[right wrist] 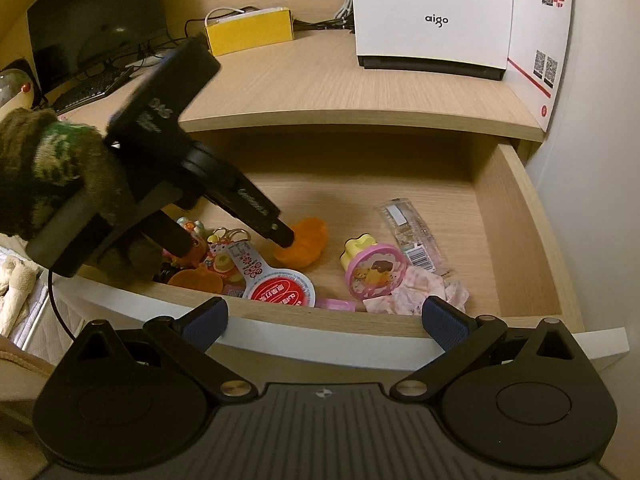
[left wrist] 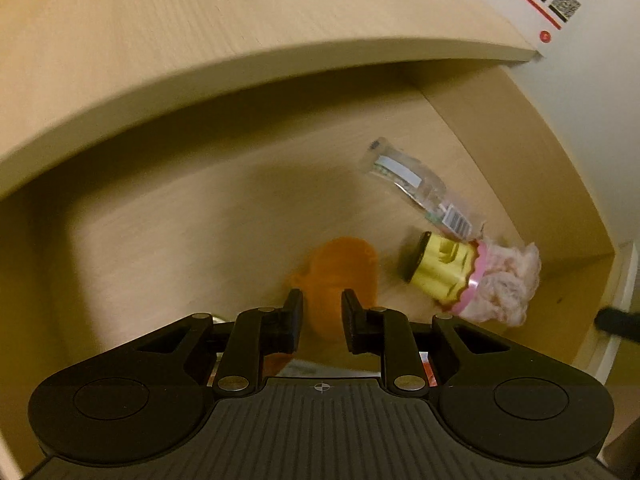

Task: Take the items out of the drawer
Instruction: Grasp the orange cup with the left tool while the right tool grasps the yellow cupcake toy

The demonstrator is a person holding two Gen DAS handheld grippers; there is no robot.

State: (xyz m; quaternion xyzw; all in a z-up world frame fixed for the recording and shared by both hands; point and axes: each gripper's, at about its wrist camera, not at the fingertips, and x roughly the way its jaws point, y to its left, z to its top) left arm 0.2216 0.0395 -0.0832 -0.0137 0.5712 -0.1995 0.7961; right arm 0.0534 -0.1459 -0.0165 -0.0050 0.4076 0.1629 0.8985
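So we're at the reach-in step right now: the drawer (right wrist: pixel 516 216) is pulled wide open under the desk (right wrist: pixel 320 88), and we're going for the first item, nothing's out yet as far as we can judge. The drawer floor is mostly bare toward the back, with the stuff crowded along the front edge: a pile of little trinkets (right wrist: pixel 212 248) on the left, a flat red-and-white tag (right wrist: pixel 280 288) in front, a pink-lidded yellow toy (right wrist: pixel 370 266) lying on its side next to a crumpled pink wrapper (right wrist: pixel 420 292), and a clear packet (right wrist: pixel 416 236) with a barcode lying slantwise, long axis running from the back toward the front right. Our target looks like the orange thing (right wrist: pixel 306 242), a soft rounded blob sitting mid-drawer, just behind the tag. It's kinda bean-shaped, long axis roughly left-right across the drawer in the right wrist view, no obvious front or back to it. The left tongs (left wrist: pixel 322 300) are angled steeply down onto it, partly open with the orange thing right between the tips, but we honestly can't tell if the pads are pressing on it yet, it's blurry there. The right tongs (right wrist: pixel 324 320) hover spread wide and empty outside the drawer front. Next move, we reckon: settle the left tips a touch lower around the narrow way of the blob, squeeze, then lift straight up so we don't drag the tag or trinkets along.
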